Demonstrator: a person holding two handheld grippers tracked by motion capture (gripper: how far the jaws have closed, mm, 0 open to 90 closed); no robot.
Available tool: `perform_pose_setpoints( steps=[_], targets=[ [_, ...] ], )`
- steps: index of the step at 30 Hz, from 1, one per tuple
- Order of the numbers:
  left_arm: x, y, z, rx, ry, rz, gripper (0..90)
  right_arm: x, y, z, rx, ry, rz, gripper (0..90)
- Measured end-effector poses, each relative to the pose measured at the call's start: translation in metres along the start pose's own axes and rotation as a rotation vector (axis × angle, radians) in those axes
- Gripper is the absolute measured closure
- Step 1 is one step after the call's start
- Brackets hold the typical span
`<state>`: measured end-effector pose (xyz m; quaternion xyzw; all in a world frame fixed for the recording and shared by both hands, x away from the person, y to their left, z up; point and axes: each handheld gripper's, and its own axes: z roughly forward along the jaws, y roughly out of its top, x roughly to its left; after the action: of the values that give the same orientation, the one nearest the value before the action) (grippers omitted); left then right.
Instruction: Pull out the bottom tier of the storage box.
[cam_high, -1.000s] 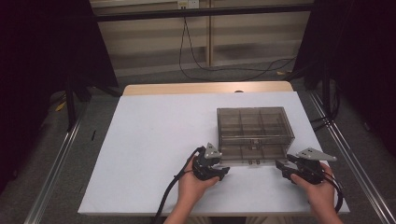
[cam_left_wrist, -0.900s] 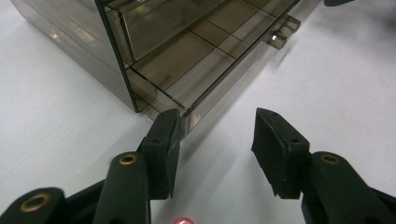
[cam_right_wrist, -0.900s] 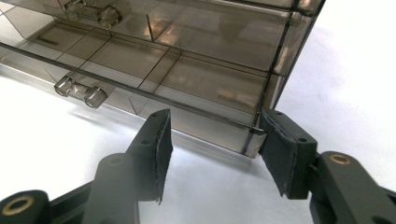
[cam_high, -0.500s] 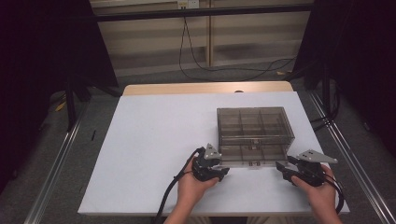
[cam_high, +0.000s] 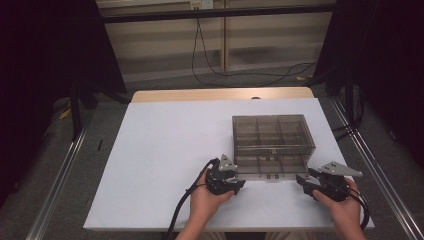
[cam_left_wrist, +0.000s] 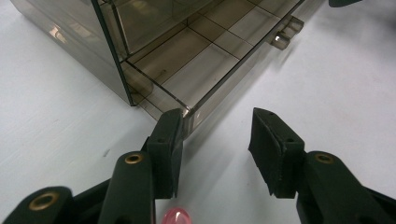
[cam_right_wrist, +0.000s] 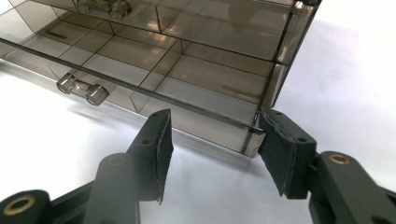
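A smoky clear drawer box (cam_high: 272, 137) stands on the white table (cam_high: 165, 150), right of the middle. Its bottom drawer (cam_high: 270, 170) is pulled out a little toward me, with its clear handle (cam_left_wrist: 286, 32) (cam_right_wrist: 81, 88) at the front. My left gripper (cam_high: 239, 184) (cam_left_wrist: 217, 135) sits at the drawer's front left corner. Its jaws are open, and the corner touches one fingertip (cam_left_wrist: 170, 126). My right gripper (cam_high: 301, 181) (cam_right_wrist: 212, 140) is at the front right corner, open, with that corner against one pad (cam_right_wrist: 275, 140). The drawer's compartments look empty.
The white table runs wide to the left of the box. Its front edge (cam_high: 150, 229) lies close under my hands. A wooden strip (cam_high: 220, 95) borders the far side. Metal rails (cam_high: 60, 175) run along both sides, and cables (cam_high: 240, 75) lie on the floor beyond.
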<state>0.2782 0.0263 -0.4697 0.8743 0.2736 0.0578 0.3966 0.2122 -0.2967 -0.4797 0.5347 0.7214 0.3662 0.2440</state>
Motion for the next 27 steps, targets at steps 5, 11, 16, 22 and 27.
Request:
perform_pose_setpoints(
  steps=[5, 11, 16, 22, 27],
  targets=[
    [-0.0001, -0.0002, -0.0009, 0.005, -0.002, 0.003, 55.1, 0.0001, -0.0007, -0.0009, 0.001, 0.005, 0.001, 45.8],
    [-0.001, -0.0003, -0.0021, 0.017, 0.002, 0.01, 55.5, 0.0004, -0.0013, -0.002, 0.002, 0.006, 0.002, 45.9],
    [-0.0026, -0.001, -0.0023, 0.012, -0.002, -0.001, 56.0, 0.0008, -0.0019, -0.0033, 0.001, 0.006, -0.001, 45.7],
    [-0.0026, -0.0018, -0.0038, 0.017, 0.0, -0.003, 58.1, 0.0005, -0.0025, -0.0049, 0.003, 0.013, 0.002, 45.7],
    [-0.0021, -0.0045, -0.0039, 0.004, -0.008, -0.019, 60.5, 0.0011, -0.0028, -0.006, 0.006, 0.016, 0.005, 45.4]
  ],
)
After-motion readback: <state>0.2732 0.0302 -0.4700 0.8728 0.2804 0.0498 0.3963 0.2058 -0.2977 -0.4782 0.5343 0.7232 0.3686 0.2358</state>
